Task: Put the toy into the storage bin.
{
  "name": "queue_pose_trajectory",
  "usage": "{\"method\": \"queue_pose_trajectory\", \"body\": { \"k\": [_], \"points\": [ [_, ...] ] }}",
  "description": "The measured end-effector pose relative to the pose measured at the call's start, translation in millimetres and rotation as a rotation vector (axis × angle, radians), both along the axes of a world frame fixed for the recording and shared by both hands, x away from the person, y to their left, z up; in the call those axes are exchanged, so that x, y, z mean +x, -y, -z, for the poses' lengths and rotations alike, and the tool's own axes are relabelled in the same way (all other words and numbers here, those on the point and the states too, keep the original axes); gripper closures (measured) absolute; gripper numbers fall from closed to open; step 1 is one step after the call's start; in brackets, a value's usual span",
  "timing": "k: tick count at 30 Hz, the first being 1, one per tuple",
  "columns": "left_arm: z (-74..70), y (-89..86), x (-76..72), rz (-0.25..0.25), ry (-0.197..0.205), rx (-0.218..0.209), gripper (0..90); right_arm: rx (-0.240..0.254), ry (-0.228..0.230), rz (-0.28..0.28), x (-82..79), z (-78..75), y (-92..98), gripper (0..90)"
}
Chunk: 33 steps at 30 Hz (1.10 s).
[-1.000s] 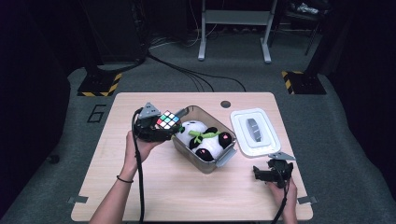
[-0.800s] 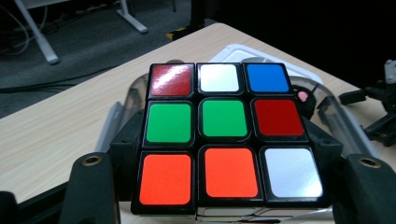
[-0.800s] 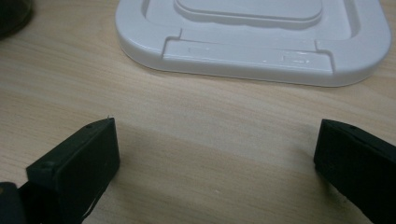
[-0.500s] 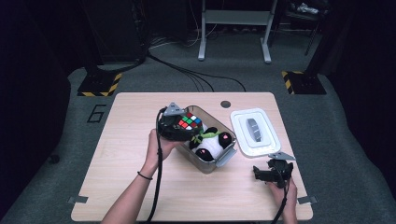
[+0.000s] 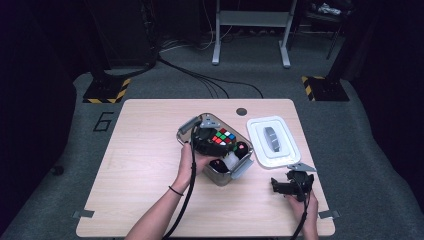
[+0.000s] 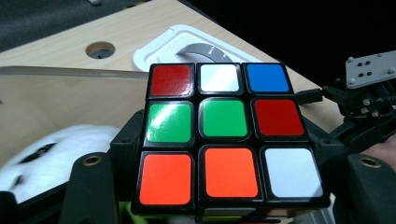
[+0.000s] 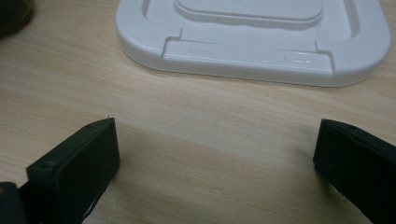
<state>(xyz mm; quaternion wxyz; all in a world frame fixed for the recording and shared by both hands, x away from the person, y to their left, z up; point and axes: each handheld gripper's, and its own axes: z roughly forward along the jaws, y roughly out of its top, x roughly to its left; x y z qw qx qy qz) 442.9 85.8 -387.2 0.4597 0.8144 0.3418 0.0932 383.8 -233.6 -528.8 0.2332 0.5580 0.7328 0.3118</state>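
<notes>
Left gripper point(image 5: 216, 141) has carried the Rubik's cube point(image 5: 223, 137) rightward from outside the box's left side to over the open metal box point(image 5: 226, 177), and now hangs above its inside. Jaws pinch the cube on two opposite sides; in the left gripper view the cube point(image 6: 224, 135) sits between both black jaws, top face reading red-white-blue, green-green-red, orange-orange-white. Cube is held off the surface, above the box near the surface's middle, slightly toward the far edge. White plush toy point(image 6: 51, 156) with black patches lies inside the box under the cube; its white and black parts show in the high view point(image 5: 231, 161). White lid point(image 5: 272, 141) lies flat on the surface just right of the box, toward the right edge, apart from the cube. Right gripper point(image 5: 286, 186) has stayed put near the near-right corner, low over the surface, jaws spread wide with bare wood between them; lid's near rim point(image 7: 252, 58) lies just ahead of it.
</notes>
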Motion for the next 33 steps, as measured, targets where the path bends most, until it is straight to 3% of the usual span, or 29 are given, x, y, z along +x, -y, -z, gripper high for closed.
{"method": "queue_pose_trajectory", "body": {
  "k": [8, 10, 15, 19, 23, 26, 29, 33],
  "points": [
    [15.3, 12.6, -6.2, 0.030, -0.001, 0.064, 33.7, 0.000, 0.000, -0.001, 0.0, 0.0, 0.0, 0.0],
    [14.7, 13.0, -7.3, 0.038, -0.001, 0.061, 32.5, 0.000, 0.000, -0.001, 0.0, 0.0, 0.0, 0.0],
    [11.9, 14.4, -15.1, 0.072, 0.005, 0.096, 25.5, 0.000, 0.000, 0.000, 0.0, 0.0, 0.0, 0.0],
    [5.7, 9.8, -20.1, 0.082, 0.020, 0.090, 22.7, 0.000, 0.000, -0.001, 0.0, 0.0, 0.0, 0.0],
    [-9.8, 6.5, -24.3, 0.088, 0.053, 0.084, 21.5, 0.000, 0.000, 0.000, 0.0, 0.0, 0.0, 0.0],
    [-15.6, 7.4, -20.6, 0.080, 0.079, 0.099, 25.3, -0.001, 0.000, 0.000, 0.0, 0.0, 0.0, 0.0],
    [-9.0, 10.4, -12.7, 0.097, 0.050, 0.123, 34.3, -0.001, 0.000, 0.000, 0.0, 0.0, 0.0, 0.0],
    [-5.0, 8.8, -8.9, 0.125, 0.022, 0.080, 44.7, -0.001, 0.000, 0.000, 0.0, 0.0, 0.0, 0.0]
  ]
}}
